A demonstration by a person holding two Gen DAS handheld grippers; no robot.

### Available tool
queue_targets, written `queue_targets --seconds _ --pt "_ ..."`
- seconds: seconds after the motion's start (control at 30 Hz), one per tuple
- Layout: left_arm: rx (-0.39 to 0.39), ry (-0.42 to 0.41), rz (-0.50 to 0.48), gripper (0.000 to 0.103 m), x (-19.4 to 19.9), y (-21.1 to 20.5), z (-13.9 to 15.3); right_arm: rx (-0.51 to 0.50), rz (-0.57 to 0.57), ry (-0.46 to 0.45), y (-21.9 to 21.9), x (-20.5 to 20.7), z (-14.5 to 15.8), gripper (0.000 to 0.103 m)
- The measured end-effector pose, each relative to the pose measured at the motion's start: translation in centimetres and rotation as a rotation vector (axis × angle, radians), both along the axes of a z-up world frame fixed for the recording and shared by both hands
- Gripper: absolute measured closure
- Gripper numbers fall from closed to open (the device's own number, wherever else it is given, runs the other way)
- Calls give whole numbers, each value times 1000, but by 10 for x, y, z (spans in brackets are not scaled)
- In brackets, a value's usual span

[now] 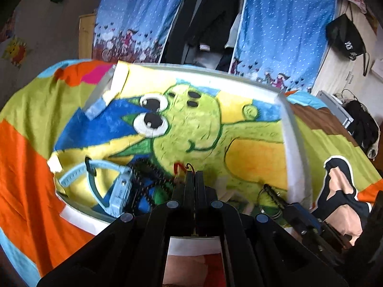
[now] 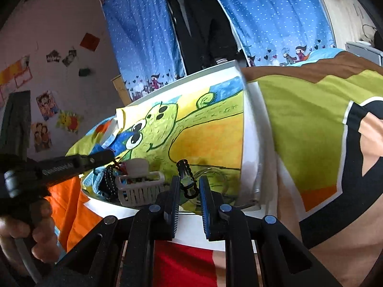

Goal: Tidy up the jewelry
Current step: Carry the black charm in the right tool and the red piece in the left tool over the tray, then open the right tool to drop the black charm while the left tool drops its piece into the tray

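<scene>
My left gripper (image 1: 194, 172) is shut, and a thin red cord (image 1: 179, 167) loops out from its tips. It hovers low over a painted board (image 1: 251, 157) showing a green creature. Left of it lie a light blue watch (image 1: 105, 186) and a black beaded chain (image 1: 148, 177). My right gripper (image 2: 189, 179) has its blue pads closed on a black chain-link piece (image 2: 184, 167) that stands up between them. In the right wrist view a hand (image 2: 24, 227) holds the left gripper (image 2: 111, 155) over a white slotted basket (image 2: 141, 189).
The board has a raised white frame (image 1: 294, 148) and lies on a bright patchwork bedspread (image 1: 24, 167). A clear round glass item (image 2: 213, 177) sits by the right gripper. A white cup-like thing (image 2: 137, 165) stands behind the basket. Blue curtains (image 1: 282, 24) hang behind.
</scene>
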State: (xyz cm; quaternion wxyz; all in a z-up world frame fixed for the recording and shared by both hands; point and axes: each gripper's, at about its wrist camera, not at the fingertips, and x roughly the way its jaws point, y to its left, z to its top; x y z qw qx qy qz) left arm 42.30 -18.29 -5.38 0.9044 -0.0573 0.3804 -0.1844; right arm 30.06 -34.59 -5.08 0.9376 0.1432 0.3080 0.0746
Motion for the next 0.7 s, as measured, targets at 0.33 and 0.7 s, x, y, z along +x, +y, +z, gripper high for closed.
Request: queue_targets --seconds 0.33,0.7 --pt "59 49 23 100 -9 3 -8 -54 -12 27 2 4 -2 84" --pt "48 -38 57 36 -52 18 42 -26 -92 -89 -15 -21 36 37"
